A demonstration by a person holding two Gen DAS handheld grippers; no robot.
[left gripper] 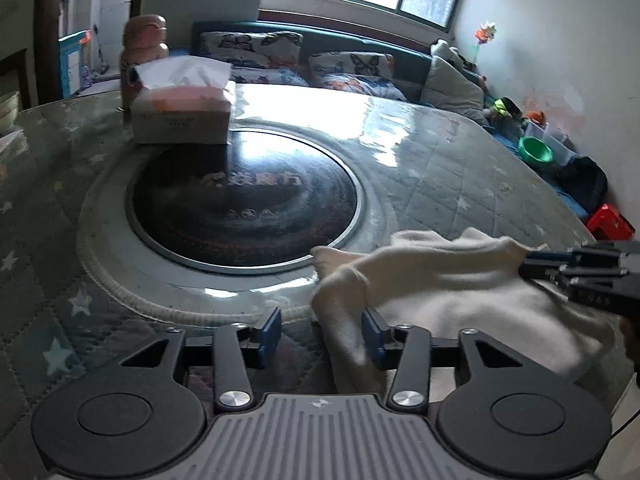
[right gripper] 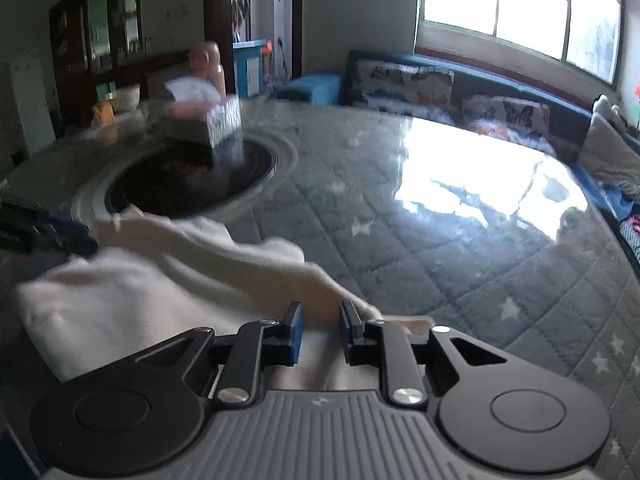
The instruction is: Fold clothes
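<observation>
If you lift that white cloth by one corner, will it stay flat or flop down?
Probably flop. The white cloth already lies in soft, rounded folds on the table, so it looks limp. It seems thick and fleecy, so likely light, and unlikely to slide easily.

The garment is soft, matt cream knit cloth. The table wears quilted star-print fabric under a glossy clear sheet, around a shiny dark glass disc. The tissue box looks like matt cardboard.

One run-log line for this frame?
stage: folding | item: cream garment on table | left gripper: open | right gripper: open, cloth between jaws
</observation>
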